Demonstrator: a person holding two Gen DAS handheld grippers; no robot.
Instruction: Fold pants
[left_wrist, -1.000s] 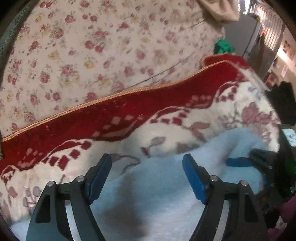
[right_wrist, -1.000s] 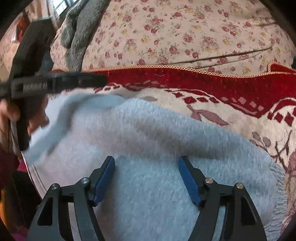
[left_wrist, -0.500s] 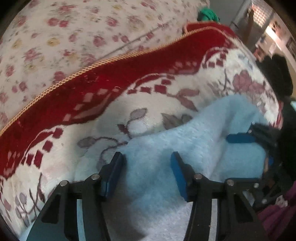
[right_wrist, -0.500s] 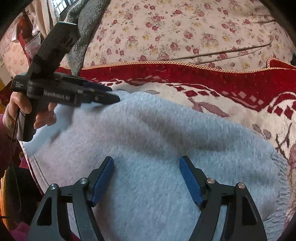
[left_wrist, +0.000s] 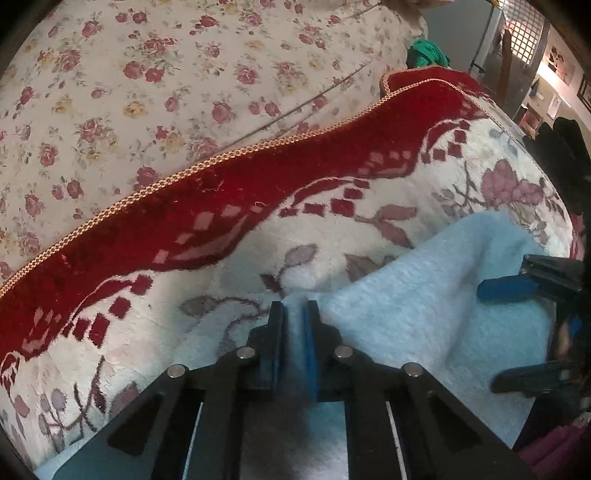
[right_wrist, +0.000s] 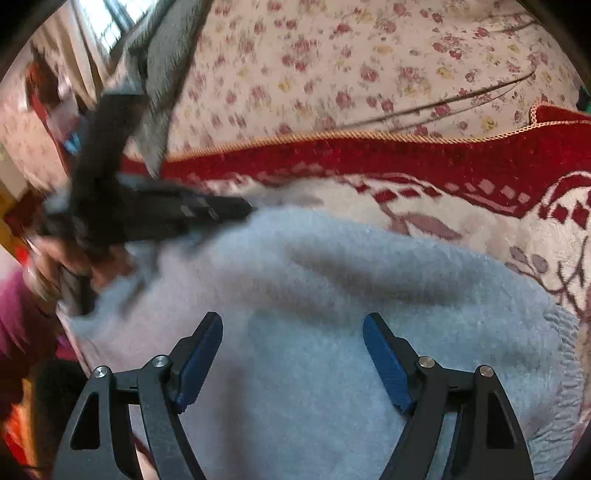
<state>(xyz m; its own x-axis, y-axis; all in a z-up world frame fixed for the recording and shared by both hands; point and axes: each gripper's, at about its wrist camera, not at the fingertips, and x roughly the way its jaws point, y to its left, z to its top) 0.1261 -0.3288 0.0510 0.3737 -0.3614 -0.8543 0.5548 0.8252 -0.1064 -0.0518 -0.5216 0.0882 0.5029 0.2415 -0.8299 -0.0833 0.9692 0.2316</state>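
Observation:
The pale blue fleece pants (left_wrist: 413, 310) lie on a red and cream patterned blanket (left_wrist: 229, 218). My left gripper (left_wrist: 294, 314) is shut on a fold at the pants' far edge. In the right wrist view the pants (right_wrist: 332, 295) fill the lower half, with a ribbed cuff (right_wrist: 565, 350) at the right. My right gripper (right_wrist: 293, 332) is open, just above the fabric. The left gripper shows there, blurred, at the pants' left edge (right_wrist: 207, 210). The right gripper's blue pads (left_wrist: 506, 288) show at the right of the left wrist view.
A floral cushion (left_wrist: 184, 81) rises behind the blanket. A grey fleece item (right_wrist: 162, 74) hangs over it at the left. A green cloth (left_wrist: 428, 51) sits at the far right end. Dark objects (left_wrist: 565, 147) stand beyond the blanket's right edge.
My left gripper has closed from wide open onto the pants' edge. My right gripper has stayed open over the fabric.

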